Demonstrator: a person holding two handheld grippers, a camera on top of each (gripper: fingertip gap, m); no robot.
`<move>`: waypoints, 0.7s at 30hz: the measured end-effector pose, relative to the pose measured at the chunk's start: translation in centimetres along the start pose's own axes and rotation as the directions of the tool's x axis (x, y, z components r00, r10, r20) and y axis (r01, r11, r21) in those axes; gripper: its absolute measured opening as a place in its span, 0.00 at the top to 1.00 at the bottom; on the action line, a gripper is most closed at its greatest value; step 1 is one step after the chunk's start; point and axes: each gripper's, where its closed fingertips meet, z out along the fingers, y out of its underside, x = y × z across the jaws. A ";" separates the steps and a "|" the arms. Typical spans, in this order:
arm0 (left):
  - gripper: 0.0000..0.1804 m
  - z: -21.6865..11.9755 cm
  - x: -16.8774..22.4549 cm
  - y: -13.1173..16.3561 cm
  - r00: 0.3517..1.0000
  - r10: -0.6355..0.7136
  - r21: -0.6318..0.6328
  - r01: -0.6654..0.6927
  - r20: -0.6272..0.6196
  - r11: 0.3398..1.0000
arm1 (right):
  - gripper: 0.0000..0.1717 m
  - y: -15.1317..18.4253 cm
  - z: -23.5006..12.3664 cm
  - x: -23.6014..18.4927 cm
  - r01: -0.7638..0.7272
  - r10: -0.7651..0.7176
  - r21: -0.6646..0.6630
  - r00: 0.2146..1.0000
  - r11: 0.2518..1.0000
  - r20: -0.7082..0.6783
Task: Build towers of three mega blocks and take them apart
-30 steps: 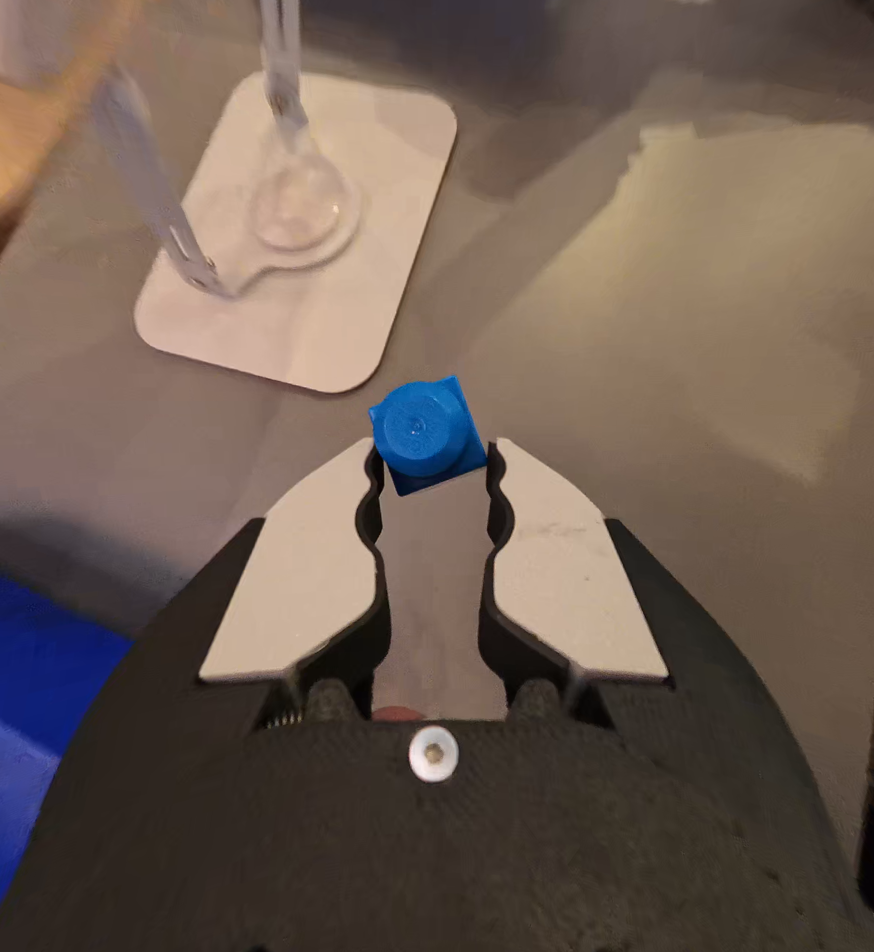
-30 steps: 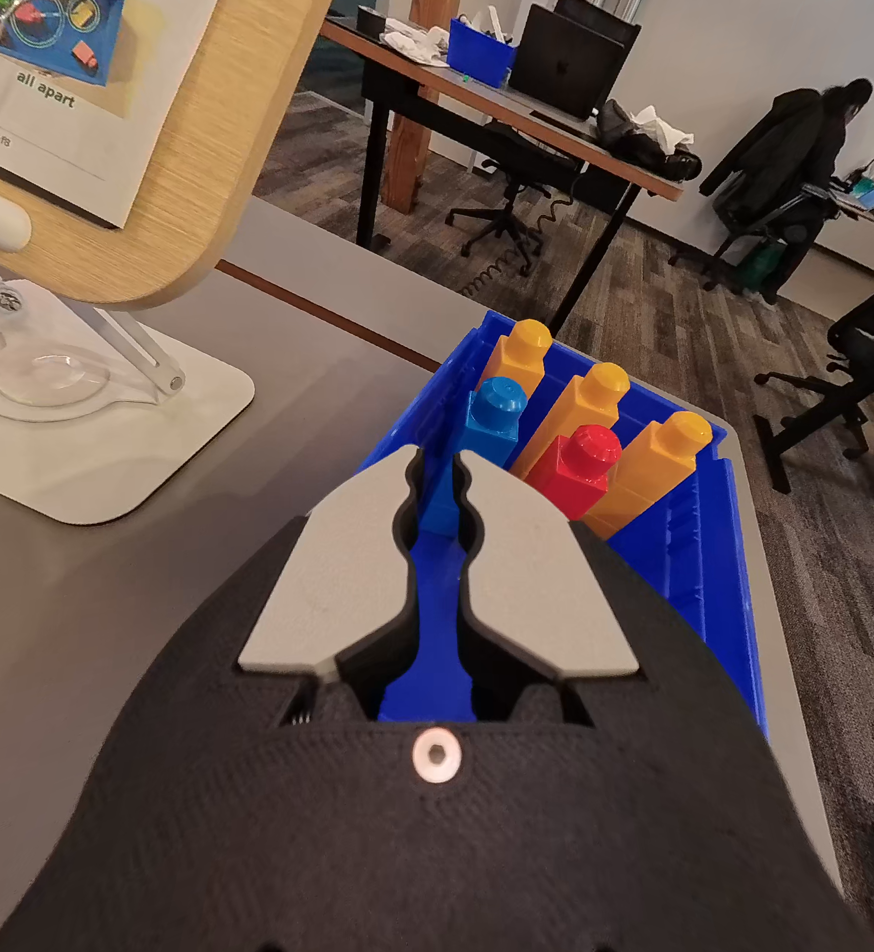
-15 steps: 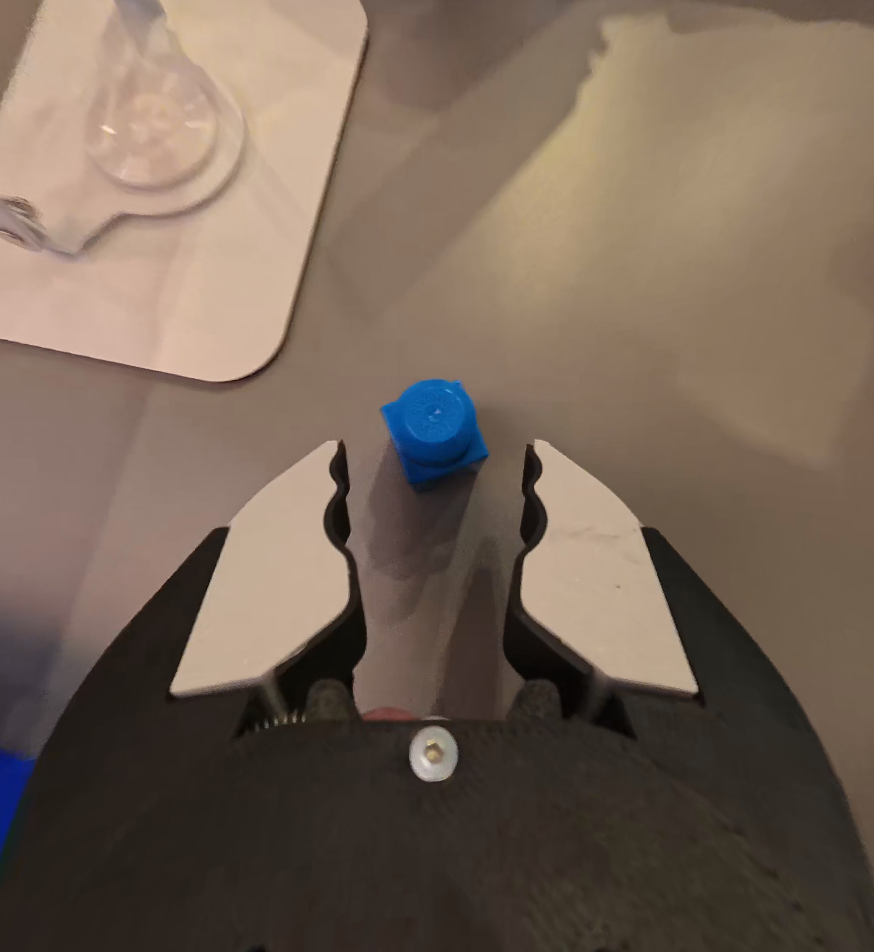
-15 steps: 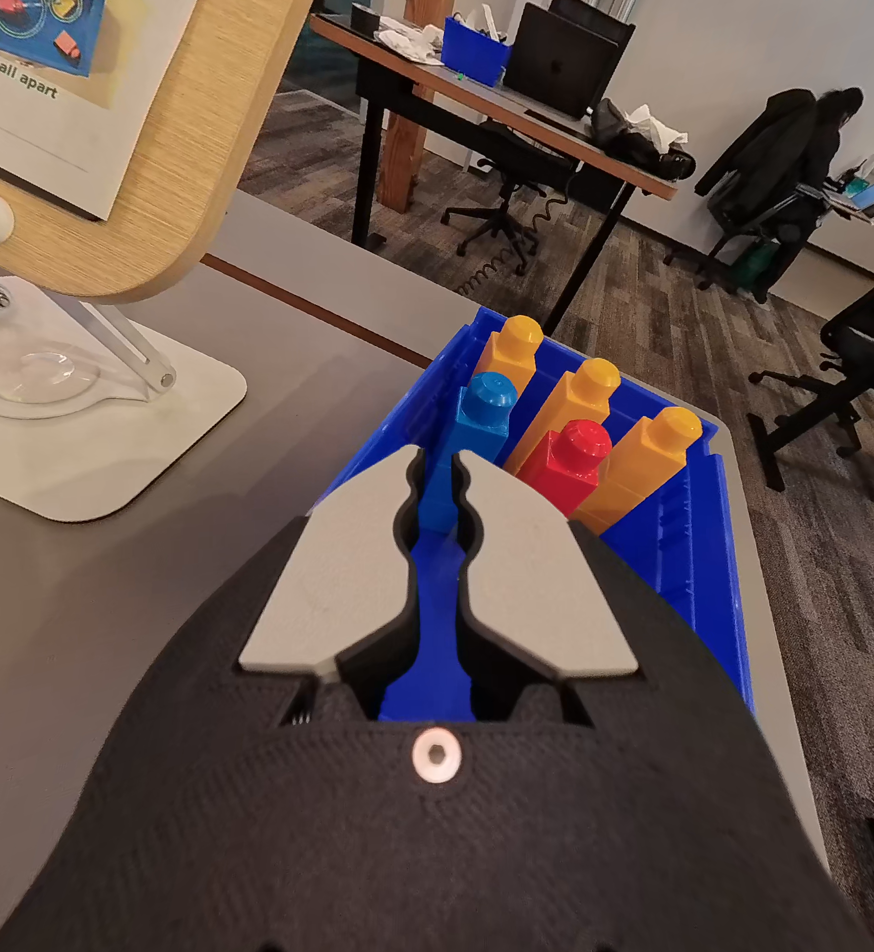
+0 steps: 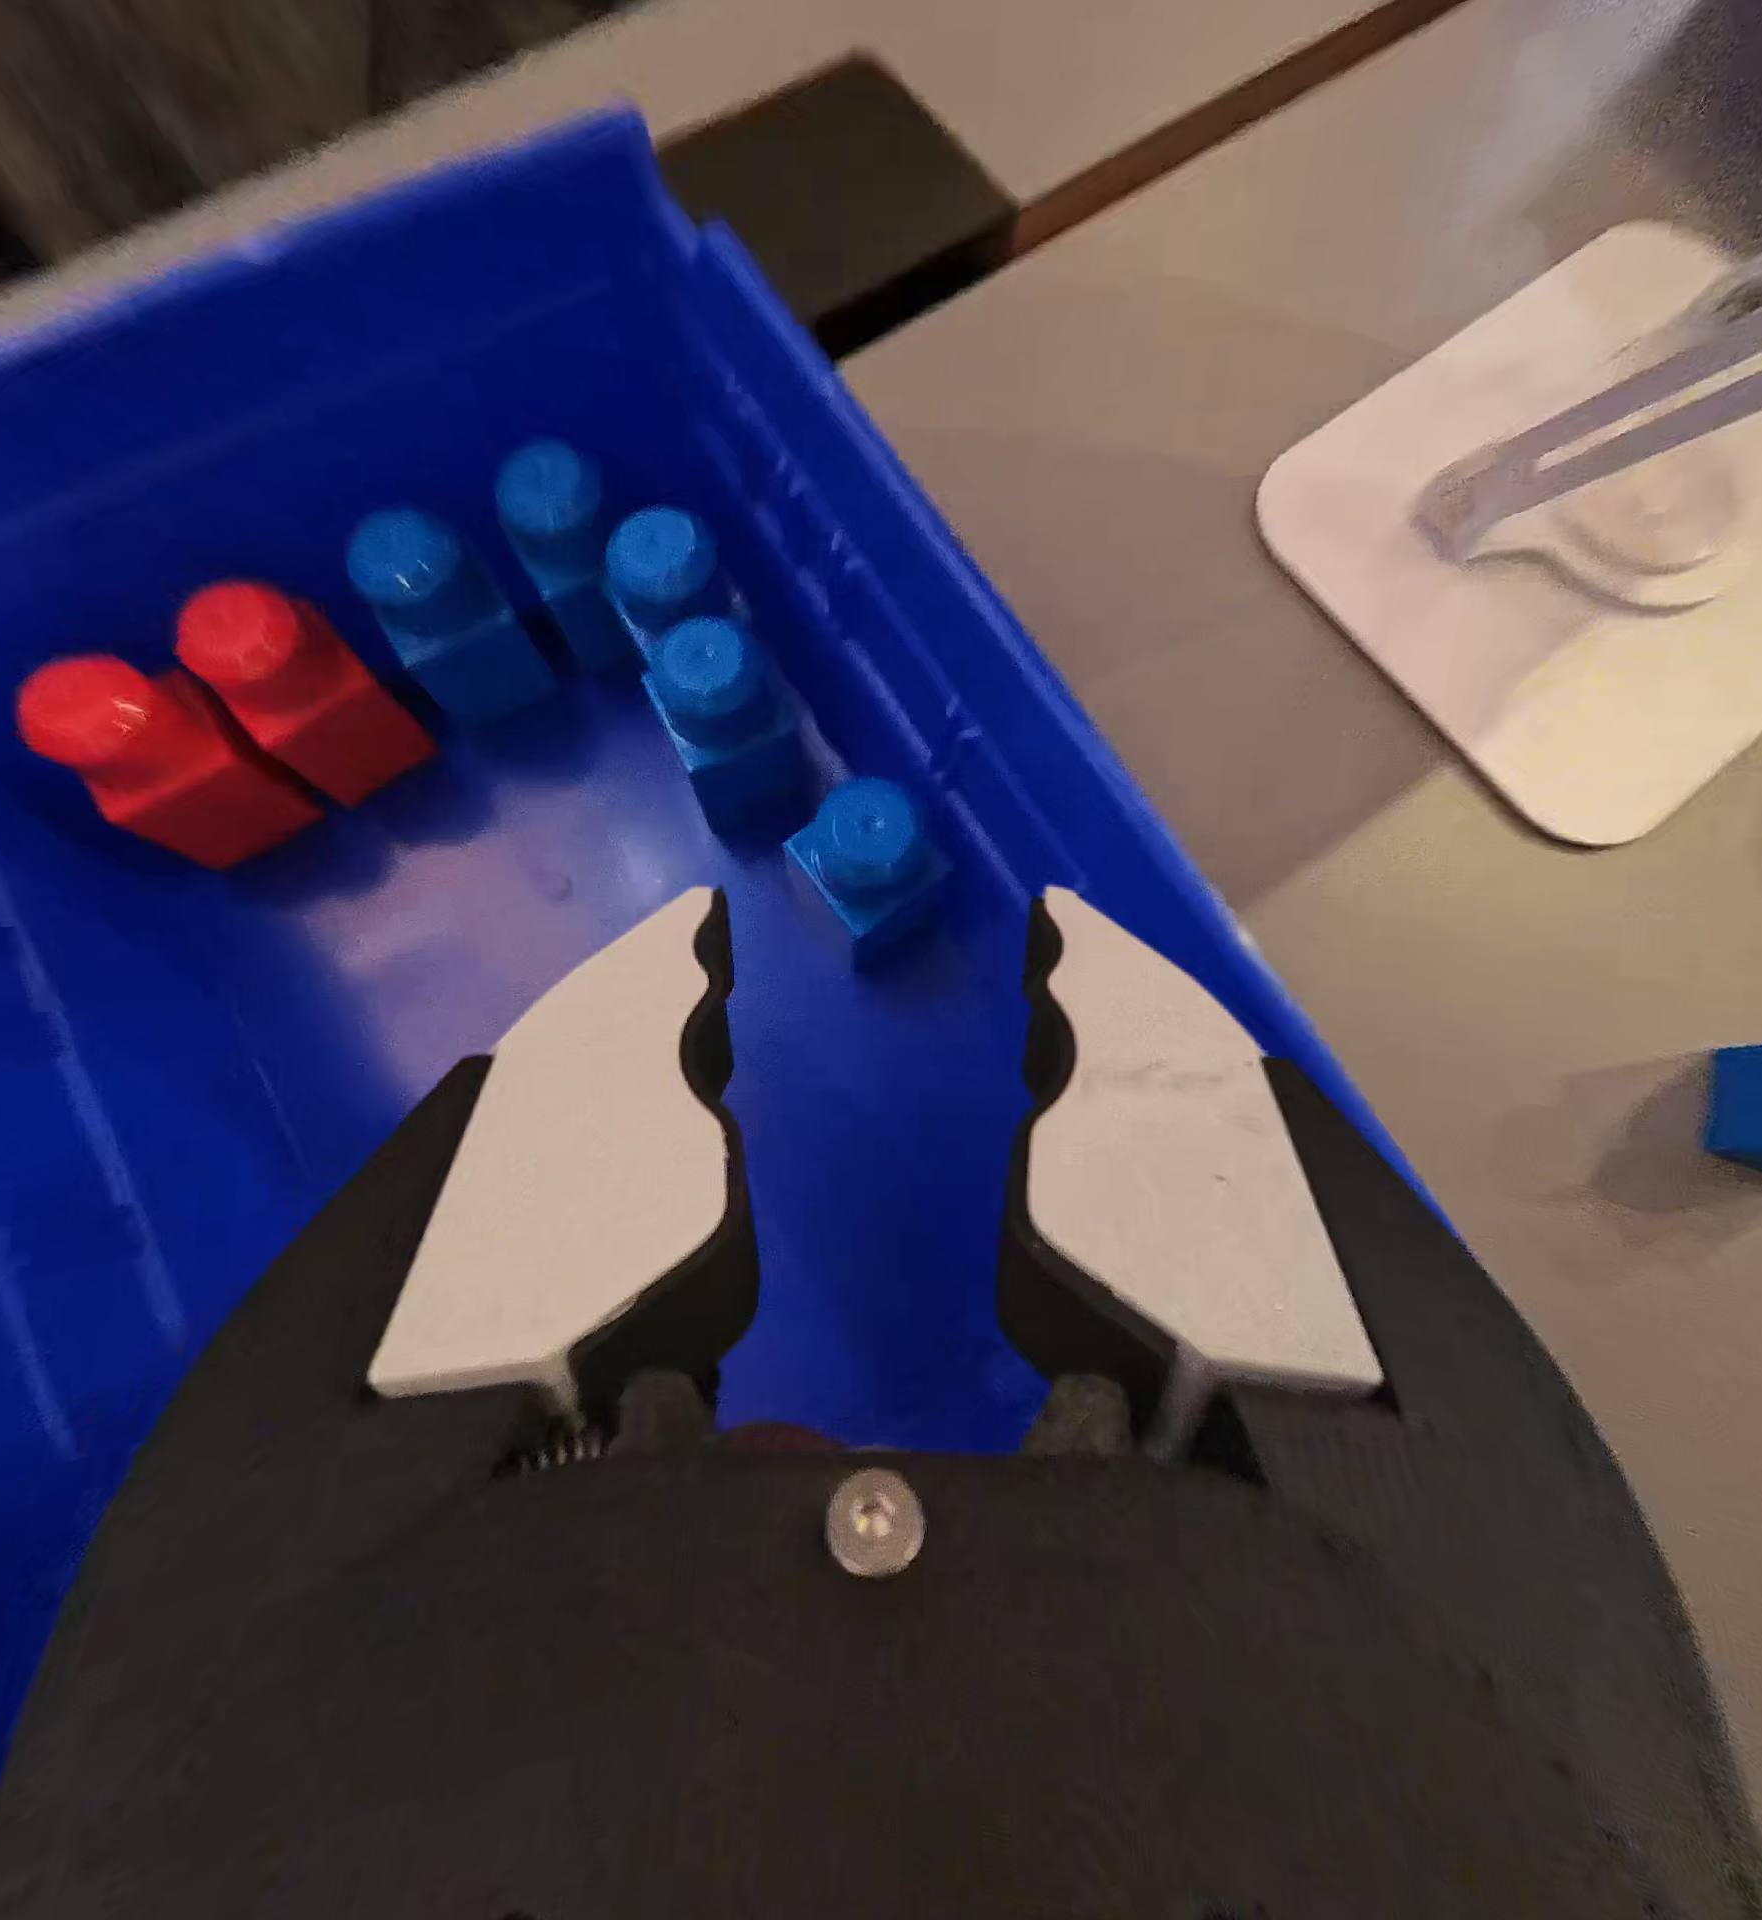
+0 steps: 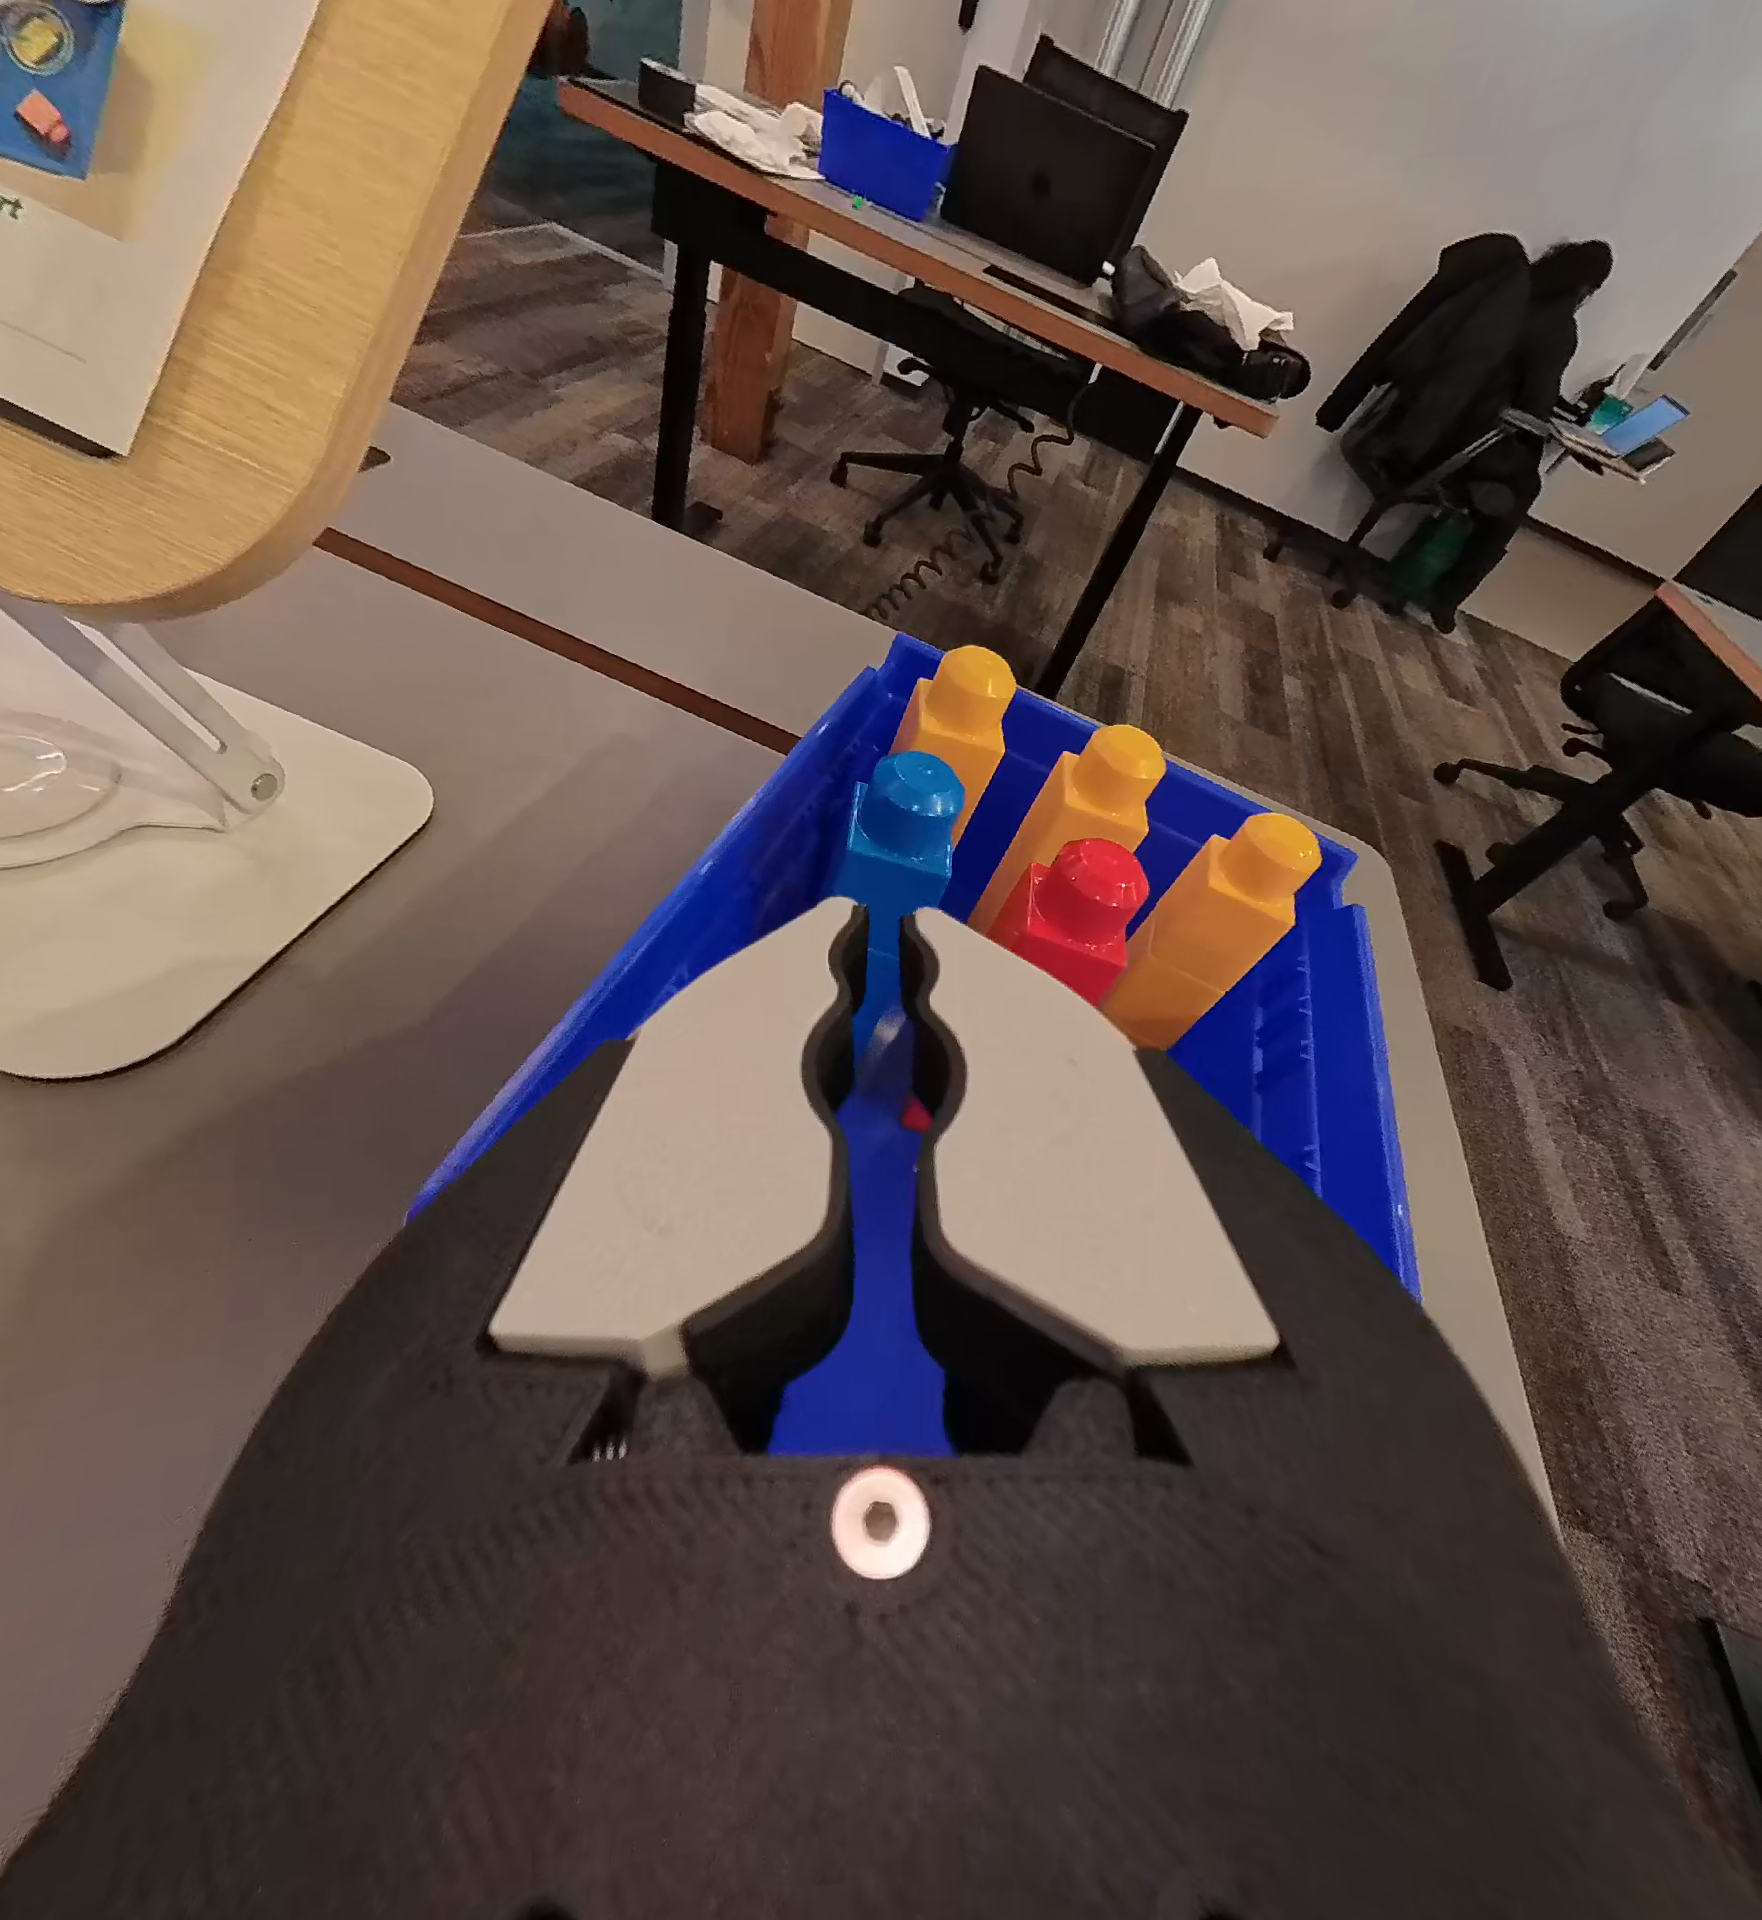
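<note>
Small blue block [image 5: 869,868] stands stud-up in the blue bin [image 5: 285,343] by its right wall, light, rigid, slick plastic, best pinched across flat sides; left gripper [image 5: 875,914] wide open, empty, just short of it; right gripper [image 6: 882,920] nearly shut, holding nothing

A white stand base [image 6: 160,873] lies on the grey surface [image 6: 503,727] at nine o'clock; a laptop [image 6: 1053,171] sits on a desk [image 6: 970,260] at twelve.
</note>
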 end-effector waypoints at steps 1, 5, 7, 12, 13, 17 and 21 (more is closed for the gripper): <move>0.69 1.2 -0.1 0.5 1.000 -0.009 -0.030 0.009 -0.009 1.000 | 0.96 0.1 0.1 0.0 -0.003 0.003 -0.003 1.000 1.000 0.000; 0.70 4.3 -0.2 2.1 1.000 -0.019 -0.094 0.018 -0.005 0.995 | 0.96 0.5 0.3 0.0 0.005 -0.005 -0.019 1.000 1.000 -0.007; 0.69 4.8 -0.6 2.6 1.000 -0.008 -0.136 0.011 0.023 0.991 | 0.96 0.5 0.4 0.0 0.009 -0.009 -0.025 1.000 1.000 -0.006; 0.72 6.1 -1.3 3.4 0.996 0.053 -0.226 -0.035 0.074 0.973 | 0.96 0.6 0.7 -0.3 0.019 -0.019 -0.035 1.000 0.999 0.000; 0.78 6.5 -1.3 3.6 0.996 0.059 -0.238 -0.041 0.068 0.970 | 0.96 0.6 0.7 -0.3 0.020 -0.020 -0.034 1.000 0.999 0.000; 0.97 7.1 -2.2 3.6 0.997 0.053 -0.218 -0.038 0.062 0.975 | 0.96 0.5 0.5 -0.2 0.020 -0.020 -0.030 1.000 0.999 0.001; 0.82 7.0 -1.9 3.3 0.999 0.043 -0.196 -0.037 0.030 0.980 | 0.96 0.5 0.4 -0.1 0.019 -0.019 -0.026 1.000 0.999 0.001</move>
